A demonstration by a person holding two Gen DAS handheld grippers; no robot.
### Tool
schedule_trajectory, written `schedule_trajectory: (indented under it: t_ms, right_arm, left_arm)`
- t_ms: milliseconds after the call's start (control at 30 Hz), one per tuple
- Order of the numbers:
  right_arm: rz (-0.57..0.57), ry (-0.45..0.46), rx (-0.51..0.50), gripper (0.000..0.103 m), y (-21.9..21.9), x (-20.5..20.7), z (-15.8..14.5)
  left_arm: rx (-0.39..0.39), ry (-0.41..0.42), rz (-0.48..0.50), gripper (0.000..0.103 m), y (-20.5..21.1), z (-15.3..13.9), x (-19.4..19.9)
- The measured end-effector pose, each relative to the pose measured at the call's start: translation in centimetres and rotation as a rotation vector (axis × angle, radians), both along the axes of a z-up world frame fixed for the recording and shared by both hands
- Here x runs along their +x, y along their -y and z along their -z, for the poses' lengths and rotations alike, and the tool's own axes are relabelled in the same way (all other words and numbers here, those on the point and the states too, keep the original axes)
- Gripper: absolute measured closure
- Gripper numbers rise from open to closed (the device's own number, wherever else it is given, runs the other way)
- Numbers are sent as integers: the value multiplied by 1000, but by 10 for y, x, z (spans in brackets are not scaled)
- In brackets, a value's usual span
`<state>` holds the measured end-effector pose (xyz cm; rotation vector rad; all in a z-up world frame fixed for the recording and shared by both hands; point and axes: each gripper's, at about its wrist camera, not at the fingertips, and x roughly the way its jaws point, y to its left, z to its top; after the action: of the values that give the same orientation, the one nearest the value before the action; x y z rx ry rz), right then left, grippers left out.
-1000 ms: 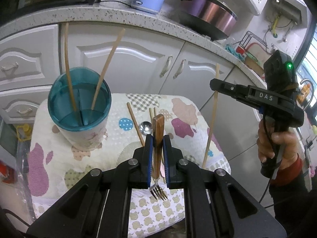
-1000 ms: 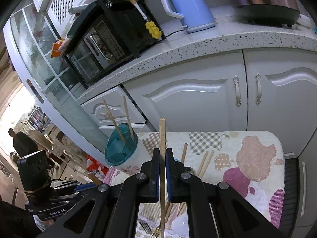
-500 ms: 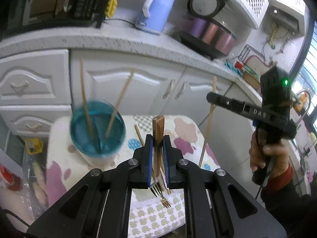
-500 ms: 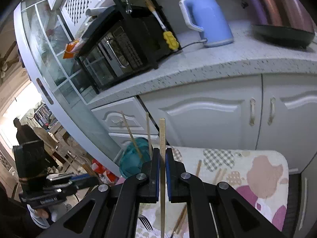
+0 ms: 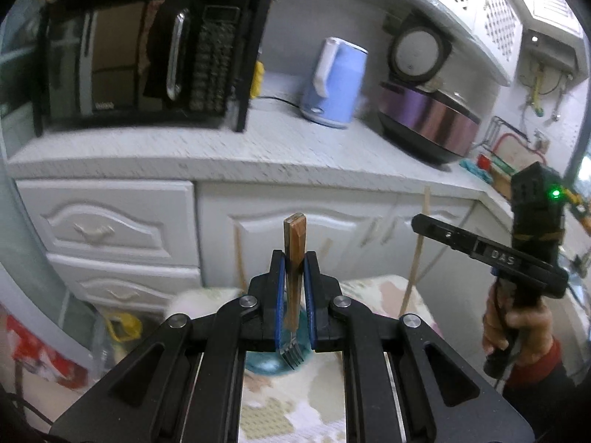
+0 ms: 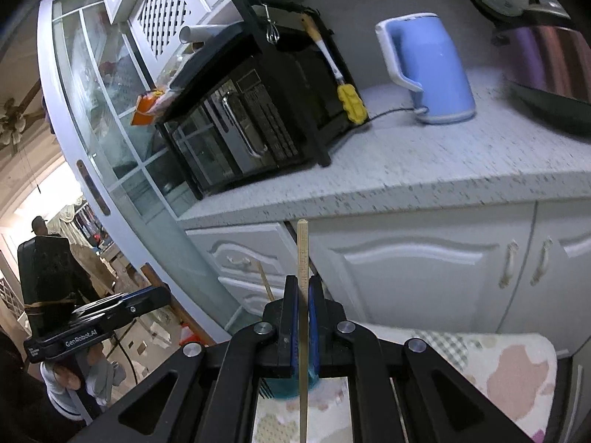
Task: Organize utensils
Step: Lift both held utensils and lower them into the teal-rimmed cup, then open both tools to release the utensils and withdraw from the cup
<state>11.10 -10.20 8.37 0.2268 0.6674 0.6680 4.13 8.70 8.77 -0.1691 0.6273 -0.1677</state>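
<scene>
fork: I am clamping the wooden-handled fork (image 5: 294, 277) between the pads of my left claw (image 5: 294, 280), handle end up, tines hanging low over the teal cup (image 5: 271, 363); the grip is looking the same as a second ago.
chopstick: I am pinching one chopstick (image 6: 303, 295) upright in my right claw (image 6: 303, 317), both pads tight against it, stick running down past the bottom of the right view.
change: both claws are rising off the patterned table (image 6: 517, 369); a second ago the left view was showing the whole tabletop with the loose spoon and chopsticks, now it is showing mostly the counter, microwave (image 5: 147, 59) and kettle (image 5: 334, 81).
cup: teal cup is sitting toward the table's left edge, now low in both views and partly hidden behind my claws; two chopsticks are already standing in it.
other claw: my right claw (image 5: 428, 223) is showing in the left view, over the table's right edge, stick pointing down.
task meaning: I am judging both pieces as lifted clear and carried toward the cup; neither is dropped in yet.
risk: the fork tines are looking close to the cup rim, cannot tell if touching.
</scene>
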Motion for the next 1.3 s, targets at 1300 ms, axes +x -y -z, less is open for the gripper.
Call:
schedule_trajectory:
  t_ms: [1300]
  right_arm:
    - [-3, -97, -123, 73, -52, 29, 104]
  left_arm:
    - [53, -162, -109, 85, 3, 105, 57]
